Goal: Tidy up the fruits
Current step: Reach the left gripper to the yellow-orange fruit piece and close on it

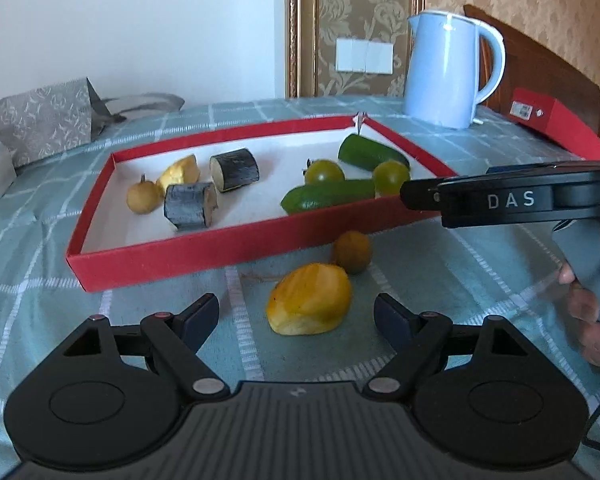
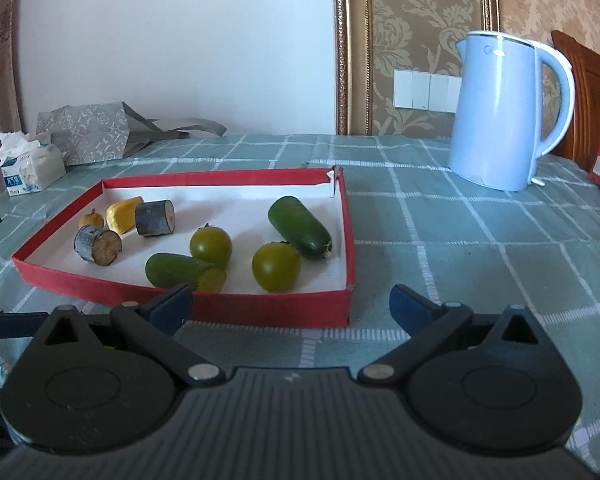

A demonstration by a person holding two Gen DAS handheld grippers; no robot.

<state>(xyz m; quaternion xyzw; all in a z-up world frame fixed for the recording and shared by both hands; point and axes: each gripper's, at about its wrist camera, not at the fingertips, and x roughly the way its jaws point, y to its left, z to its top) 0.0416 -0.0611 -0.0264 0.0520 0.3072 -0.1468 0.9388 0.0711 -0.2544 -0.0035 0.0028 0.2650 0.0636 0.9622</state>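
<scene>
Spread wide at the bottom of the frame, my left gripper (image 1: 296, 314) hovered over a yellow fruit piece (image 1: 309, 299) lying on the checked tablecloth (image 1: 440, 264), its fingers clear of it. Just above, a small brown fruit (image 1: 352, 251) sat against the red tray (image 1: 188, 252), which held cucumbers, green tomatoes and dark cut pieces. My right gripper (image 2: 290, 306) stood equally open and empty, low centre, before the tray's near wall. A blue kettle (image 2: 504, 112) stood upper right.
</scene>
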